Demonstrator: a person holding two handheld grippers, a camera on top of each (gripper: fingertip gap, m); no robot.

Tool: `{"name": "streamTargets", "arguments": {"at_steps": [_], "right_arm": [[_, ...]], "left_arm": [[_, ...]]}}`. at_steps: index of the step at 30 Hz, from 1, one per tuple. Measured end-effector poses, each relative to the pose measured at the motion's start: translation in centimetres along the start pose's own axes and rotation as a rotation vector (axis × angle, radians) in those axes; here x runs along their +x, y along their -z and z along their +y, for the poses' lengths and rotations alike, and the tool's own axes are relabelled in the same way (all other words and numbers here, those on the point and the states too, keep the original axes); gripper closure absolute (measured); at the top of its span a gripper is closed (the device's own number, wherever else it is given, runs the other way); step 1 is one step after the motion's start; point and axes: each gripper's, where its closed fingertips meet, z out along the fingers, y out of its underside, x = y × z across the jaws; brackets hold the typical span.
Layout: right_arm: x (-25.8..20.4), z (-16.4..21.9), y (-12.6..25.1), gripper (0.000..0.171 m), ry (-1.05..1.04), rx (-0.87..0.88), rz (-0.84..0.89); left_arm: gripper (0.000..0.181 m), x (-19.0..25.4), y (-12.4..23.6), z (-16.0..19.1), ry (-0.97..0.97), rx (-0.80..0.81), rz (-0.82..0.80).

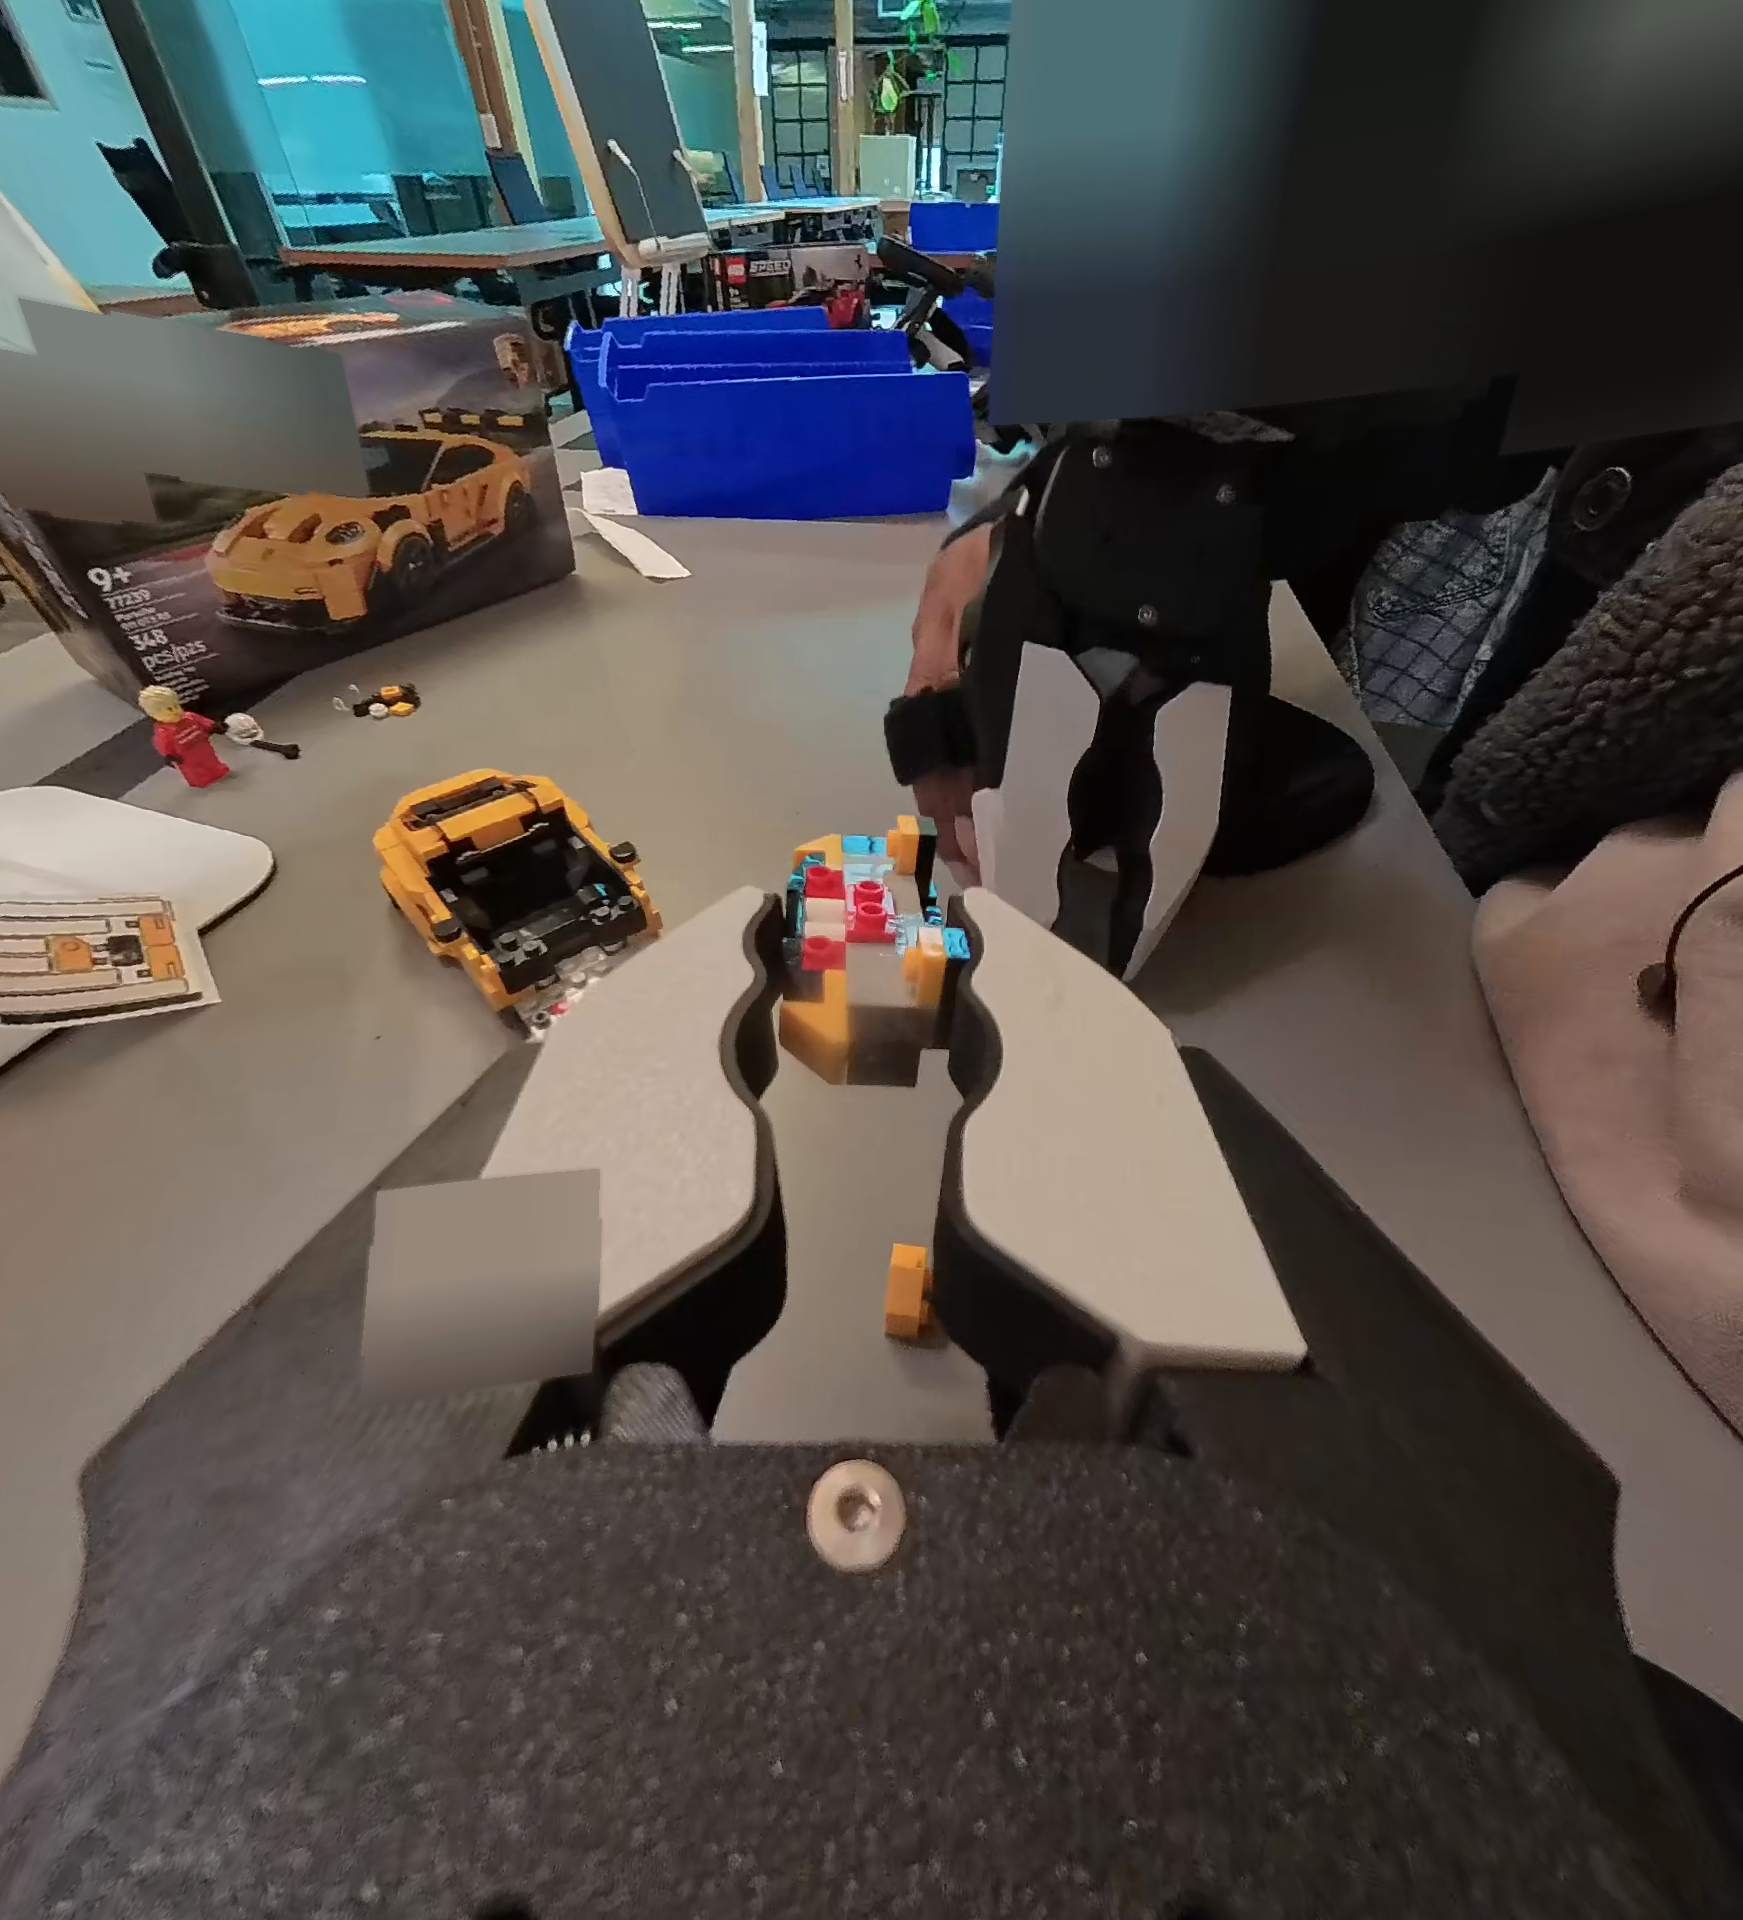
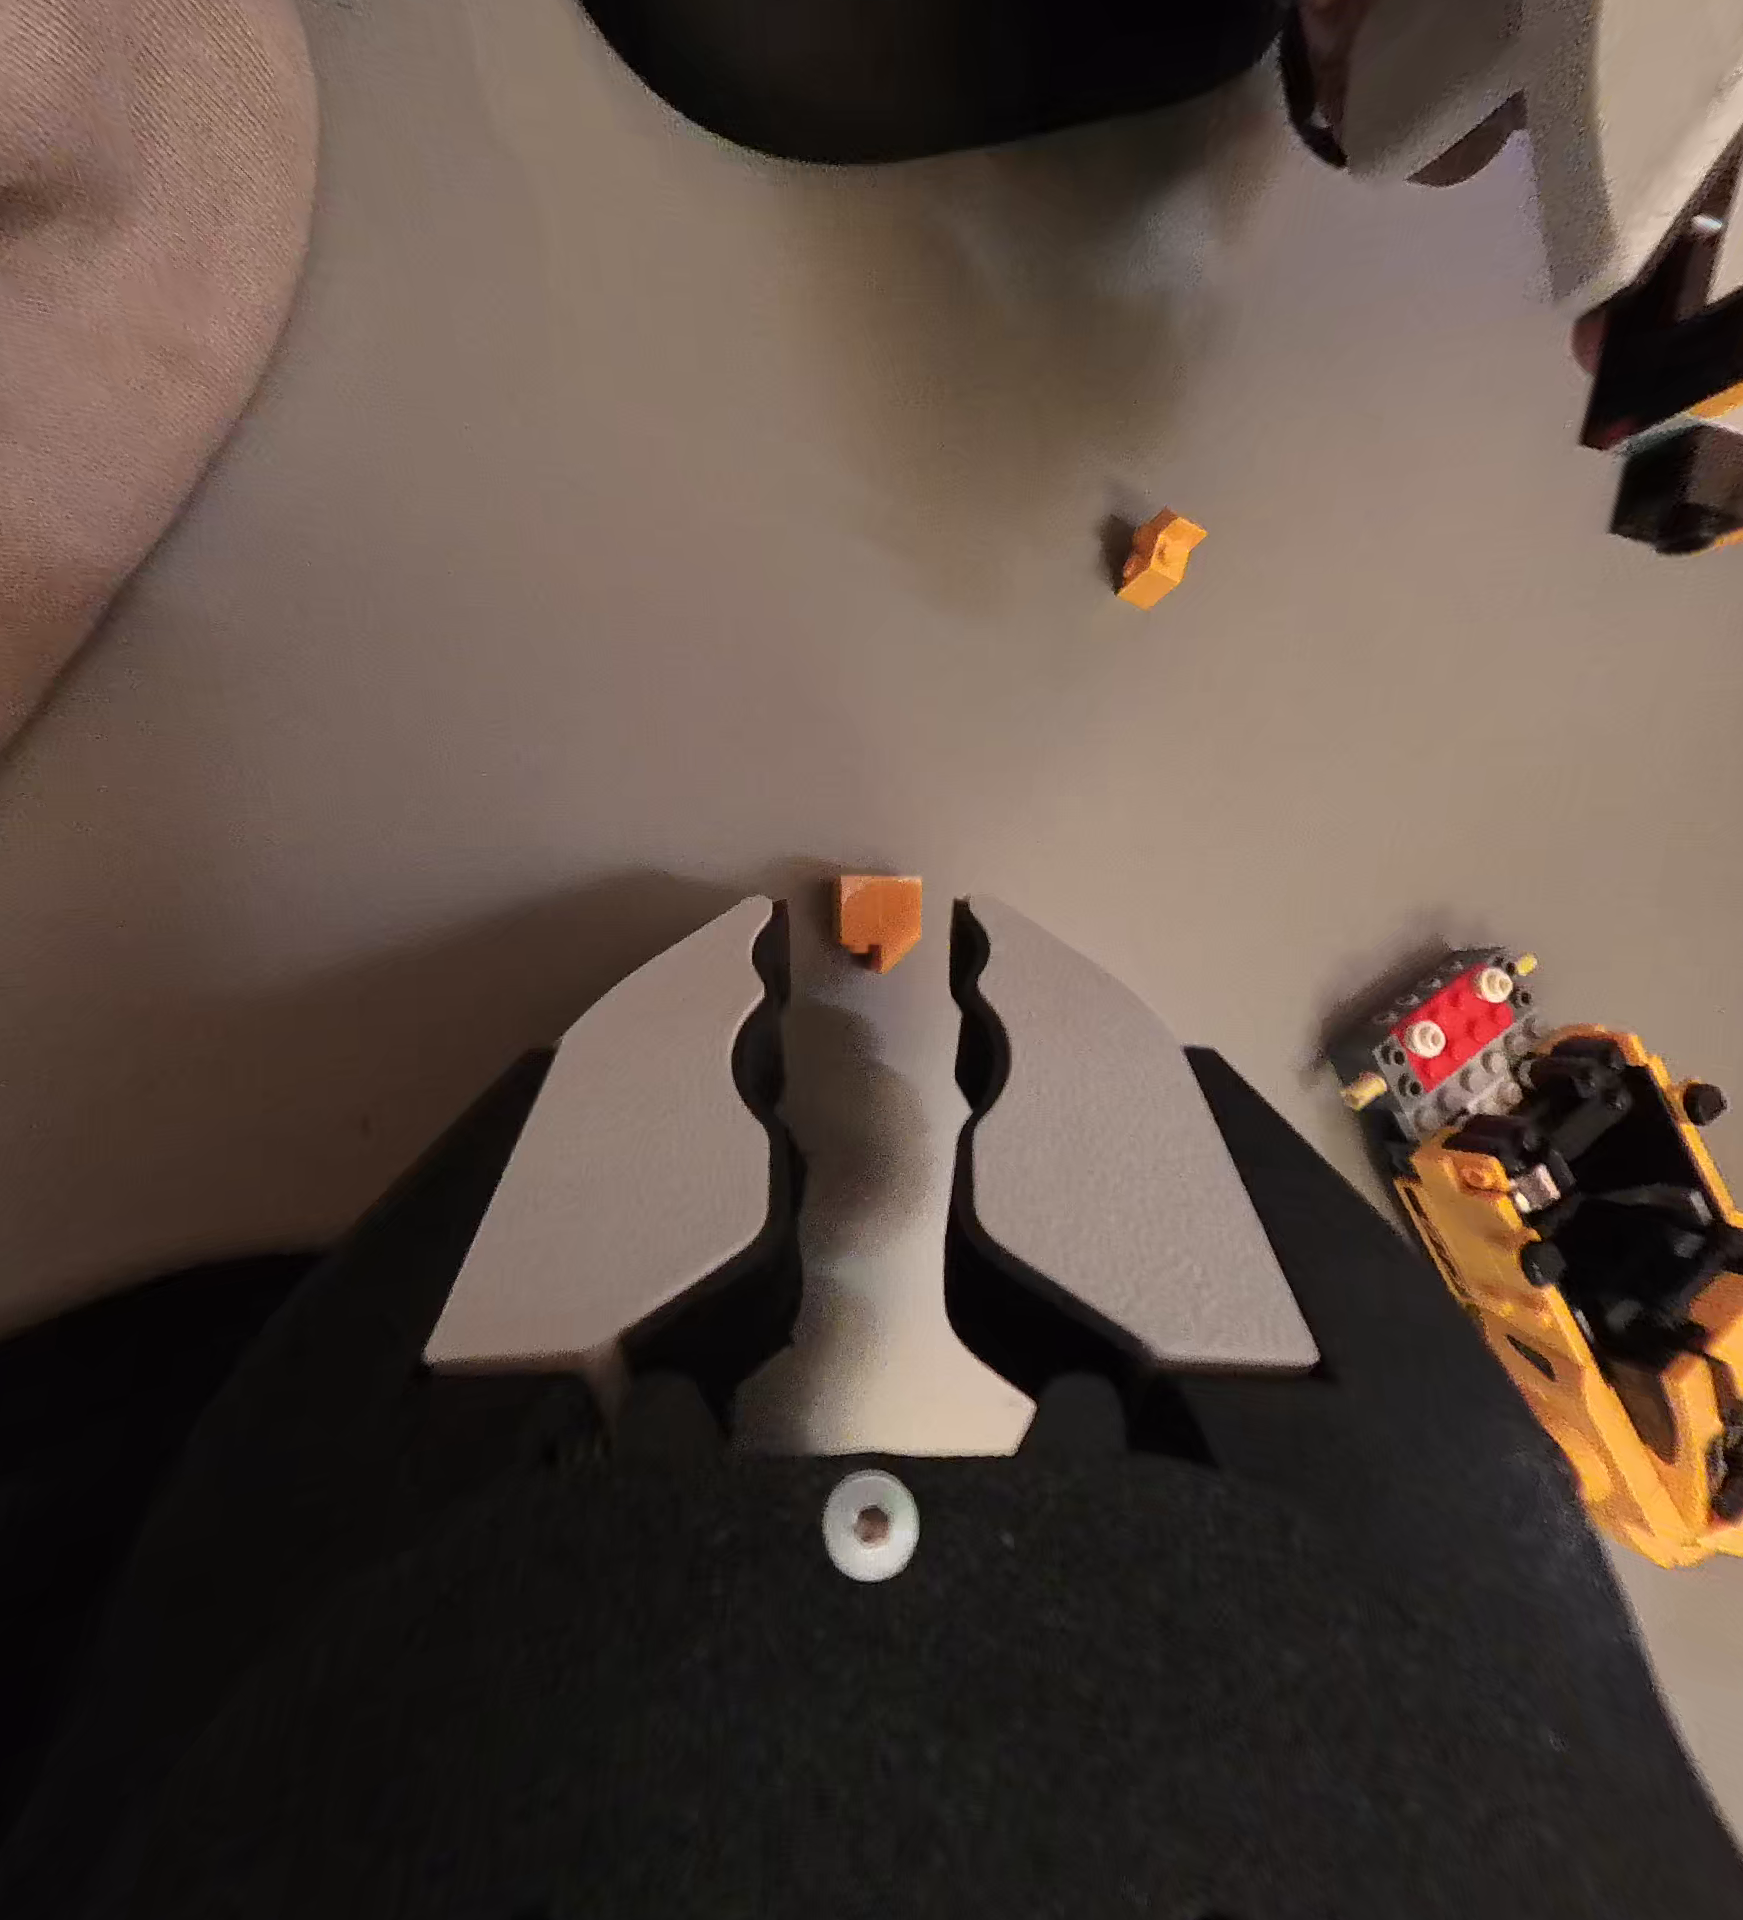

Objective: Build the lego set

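My left gripper (image 1: 862, 899) is shut on a small sub-assembly (image 1: 851, 966) of orange, red, black and teal bricks, gripping its sides; the right wrist view shows it (image 2: 1719, 416) held above the table at the top right. My right gripper (image 2: 867, 906) is open and points down at the grey table, with a small orange brick (image 2: 877, 920) lying between its fingertips, untouched. It also shows in the left wrist view (image 1: 1059, 930), just right of the sub-assembly. A second small orange brick (image 2: 1158, 556) lies loose beyond. The partly built yellow car (image 1: 519, 894) stands on the table to the left.
The set's box (image 1: 327, 520) and blue bins (image 1: 773, 416) stand at the back. A red minifigure (image 1: 186, 738), tiny parts (image 1: 384, 701) and a paper sheet (image 1: 56, 956) lie at the left. A black round base (image 2: 950, 73) and a person's beige sleeve (image 1: 1677, 1039) lie to the right. The left gripper's tips are roughly 12 cm from the right gripper's. The partly built yellow car (image 1: 519, 894) is about 15 cm from both grippers' fingertips. It turns up in the right wrist view (image 2: 1594, 1247) as well.
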Motion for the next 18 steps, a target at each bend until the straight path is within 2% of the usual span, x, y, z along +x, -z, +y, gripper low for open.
{"name": "streamTargets", "arguments": {"at_steps": [2,4,6,9,11,15,17,18], "right_arm": [[0.1,0.2,-0.6,0.143,0.005,-0.008,0.003],[0.1,0.4,-1.0,0.154,-0.012,-0.014,-0.017],[0.0,0.9,-0.6,0.155,-0.061,-0.06,-0.078],[-1.0,2.4,1.5,0.155,-0.156,-0.258,-0.291],[-2.1,3.5,4.0,0.155,-0.202,-0.459,-0.487],[-2.0,5.2,6.9,0.155,-0.221,-0.839,-0.726],[-1.3,6.1,6.4,0.154,-0.204,-0.946,-0.756],[-0.9,6.1,5.8,0.154,-0.199,-0.946,-0.753]], "left_arm": [[0.151,0.1,-0.1,0.0,0.003,0.002,0.009],[0.151,0.2,-0.1,0.1,0.006,0.003,0.014],[0.151,0.2,-0.1,0.1,0.009,0.001,0.015],[0.151,0.2,-0.2,0.3,0.013,-0.007,0.021],[0.151,0.4,-0.3,0.4,0.015,-0.017,0.029],[0.151,0.8,-0.6,0.8,0.011,-0.047,0.047],[0.151,0.7,-0.5,1.1,0.008,-0.066,0.04],[0.151,0.5,-0.4,1.3,0.003,-0.08,0.026]]}}
